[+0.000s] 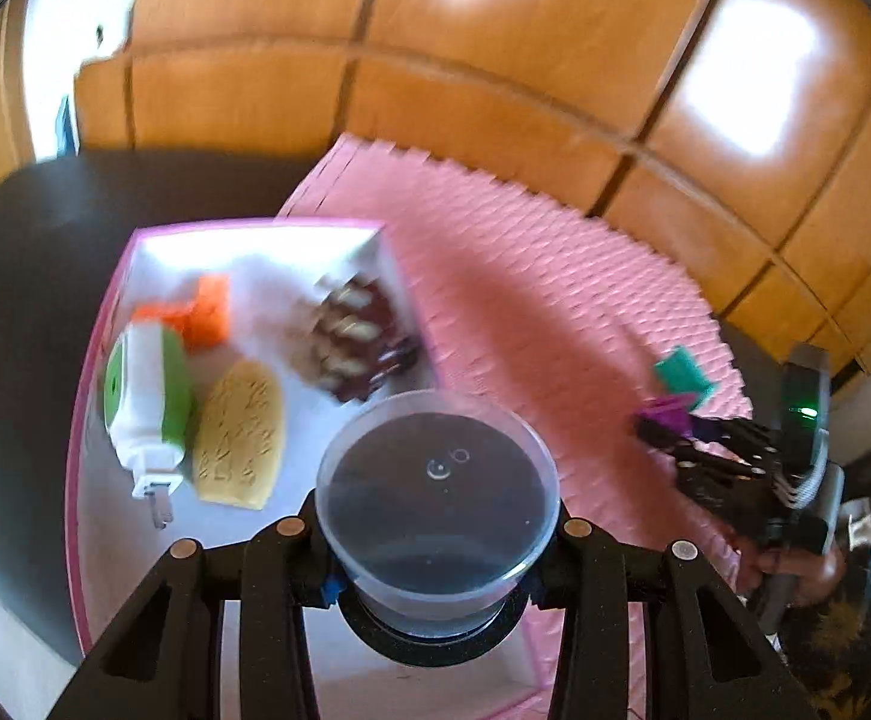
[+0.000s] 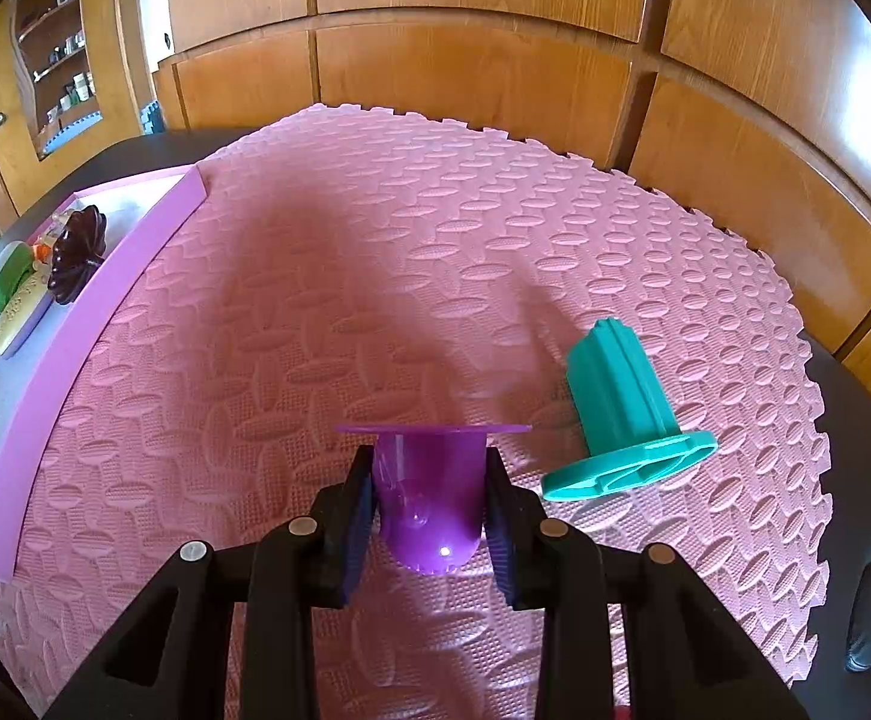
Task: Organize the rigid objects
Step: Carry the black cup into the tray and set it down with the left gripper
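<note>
One clear cup, one purple mould, both gripped.

Looked over both views and honestly there's nothing readable anywhere, no brand, label or number. The yellow slab in the tray, left of the frame in the left wrist view, has raised marks pressed into it but they're too blurry to tell if they're letters. The teal piece on the mat, right side of the right wrist view, is plain moulded plastic. Shelf bottles at the upper left are far too small to read
</note>
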A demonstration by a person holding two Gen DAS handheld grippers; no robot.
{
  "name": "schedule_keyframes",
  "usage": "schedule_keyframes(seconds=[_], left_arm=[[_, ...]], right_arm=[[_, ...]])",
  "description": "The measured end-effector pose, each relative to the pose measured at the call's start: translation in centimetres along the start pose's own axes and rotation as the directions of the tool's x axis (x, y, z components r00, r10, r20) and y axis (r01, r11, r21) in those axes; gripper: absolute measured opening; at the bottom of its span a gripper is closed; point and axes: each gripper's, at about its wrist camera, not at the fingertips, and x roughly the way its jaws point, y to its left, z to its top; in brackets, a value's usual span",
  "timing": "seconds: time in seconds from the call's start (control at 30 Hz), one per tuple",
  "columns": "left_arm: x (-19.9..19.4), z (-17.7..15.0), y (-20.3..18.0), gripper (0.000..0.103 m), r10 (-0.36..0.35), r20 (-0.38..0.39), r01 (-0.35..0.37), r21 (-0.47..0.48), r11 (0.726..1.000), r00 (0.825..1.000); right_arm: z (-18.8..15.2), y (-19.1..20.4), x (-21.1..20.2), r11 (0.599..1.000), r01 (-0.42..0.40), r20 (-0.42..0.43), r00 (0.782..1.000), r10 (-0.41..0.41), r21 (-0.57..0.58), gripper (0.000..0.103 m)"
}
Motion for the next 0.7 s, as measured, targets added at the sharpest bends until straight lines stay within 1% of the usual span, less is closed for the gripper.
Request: schedule_keyframes(seconds=[0.17, 0.2, 0.3, 0.4, 0.57, 0.63, 0.67, 0.7], left_arm=[[2.6, 0.6, 0.3, 0.043, 0.043, -0.045, -0.042, 0.036, 0.998, 0.998], [3.5, 1.0, 0.4, 0.043, 0.059, -0.058, -0.057, 0.034, 0.998, 0.997], [5.1, 1.8, 1.1, 0.043, 0.072, -0.078, -0.071, 0.014, 0.997, 0.994], [6.1, 2.4, 1.5, 0.043, 0.088, -0.076, -0.088, 0.009, 0.996, 0.993], [7.3, 4.2, 2.0, 0.043, 0.127, -0.049, -0.127, 0.011, 0.992, 0.991], [7.7, 4.9, 2.1, 0.043, 0.130, -0.047, -0.130, 0.002, 0.992, 0.990], [7.8, 5.2, 2.0, 0.043, 0.135, -0.043, -0.134, 0.013, 0.991, 0.990], [8.0, 5.3, 2.0, 0.043, 0.157, -0.034, -0.156, 0.022, 0.988, 0.987]], right_arm=[[0.0, -0.1, 0.0, 1.000, -0.004, 0.000, 1.000, 0.004, 0.002, 0.032], [0.0, -0.1, 0.0, 1.000, -0.004, -0.001, 1.000, 0.004, 0.003, 0.032], [0.0, 0.0, 0.1, 1.000, -0.004, 0.000, 1.000, 0.004, 0.001, 0.032], [0.0, 0.0, 0.1, 1.000, -0.004, -0.001, 1.000, 0.004, 0.000, 0.032], [0.1, 0.0, 0.2, 1.000, -0.004, -0.001, 1.000, 0.004, -0.005, 0.032], [0.1, 0.0, 0.1, 1.000, -0.004, 0.000, 1.000, 0.004, -0.004, 0.032], [0.1, 0.0, 0.2, 1.000, -0.005, -0.001, 1.000, 0.005, -0.003, 0.032], [0.1, 0.0, 0.2, 1.000, -0.006, -0.001, 1.000, 0.006, -0.002, 0.032]])
